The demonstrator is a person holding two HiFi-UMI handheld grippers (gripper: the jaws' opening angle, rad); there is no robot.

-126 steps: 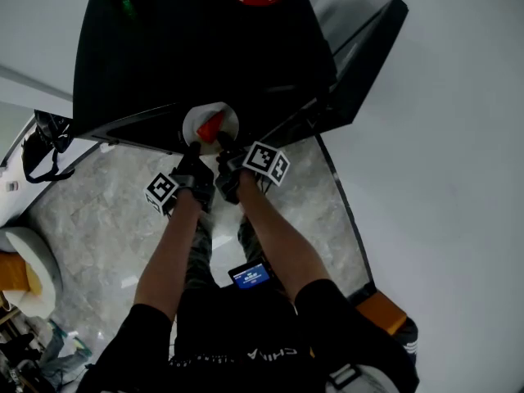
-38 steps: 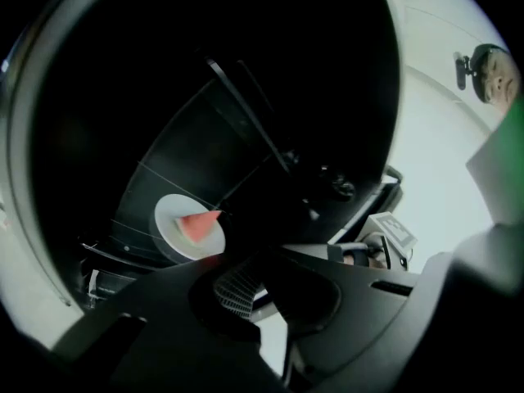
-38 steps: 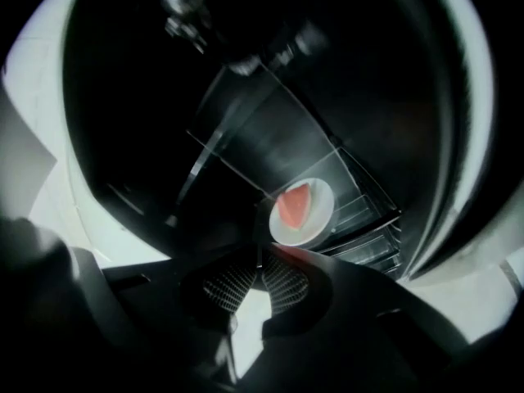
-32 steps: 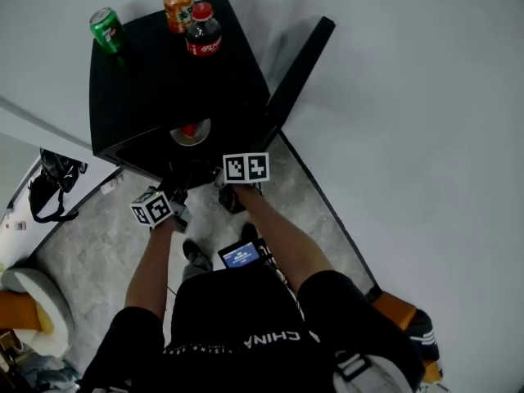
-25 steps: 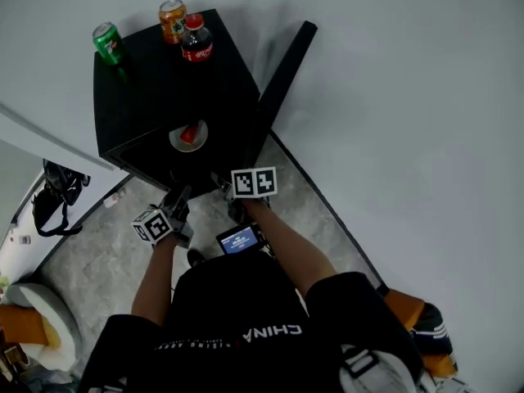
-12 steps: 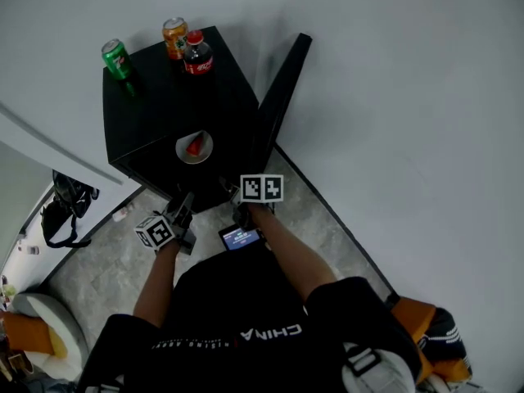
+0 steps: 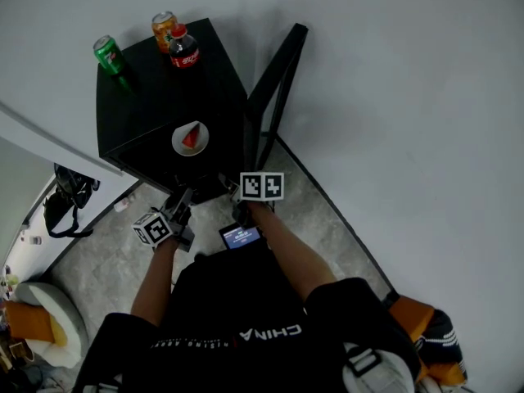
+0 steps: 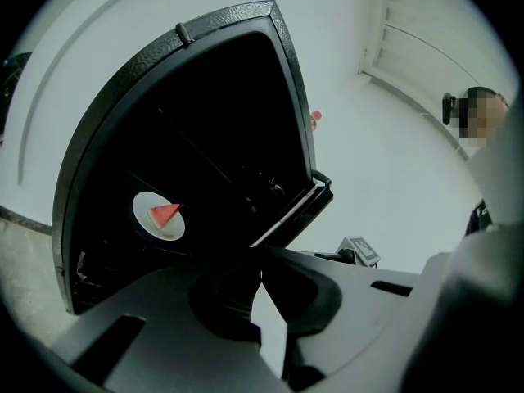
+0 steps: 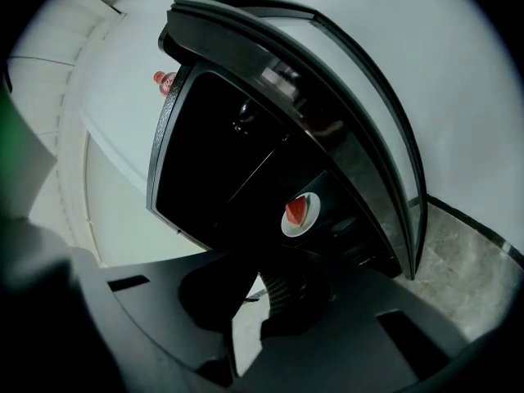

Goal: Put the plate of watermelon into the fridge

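Observation:
A white plate (image 7: pixel 190 138) with a red watermelon wedge (image 7: pixel 191 136) lies on a shelf inside the black fridge (image 7: pixel 147 88). The fridge's glass door (image 7: pixel 274 88) stands open on the right. Both grippers hang in front of the fridge, well short of the plate. My left gripper (image 7: pixel 177 209) is shut on nothing, and my right gripper (image 7: pixel 230 191) is likewise shut and empty. In the left gripper view the plate (image 8: pixel 160 216) shows far beyond the jaw tips (image 8: pixel 260 260). The right gripper view has the plate (image 9: pixel 301 214) above its tips (image 9: pixel 255 278).
A green can (image 7: pixel 109 54), an orange can (image 7: pixel 163 28) and a cola bottle (image 7: pixel 183 49) stand on the fridge top. A black bag (image 7: pixel 61 207) lies on the marble floor at left. White walls enclose the corner behind and right.
Five seconds ago both grippers were at the plate at the fridge opening. They have since drawn back toward the person, and the plate stays on the shelf.

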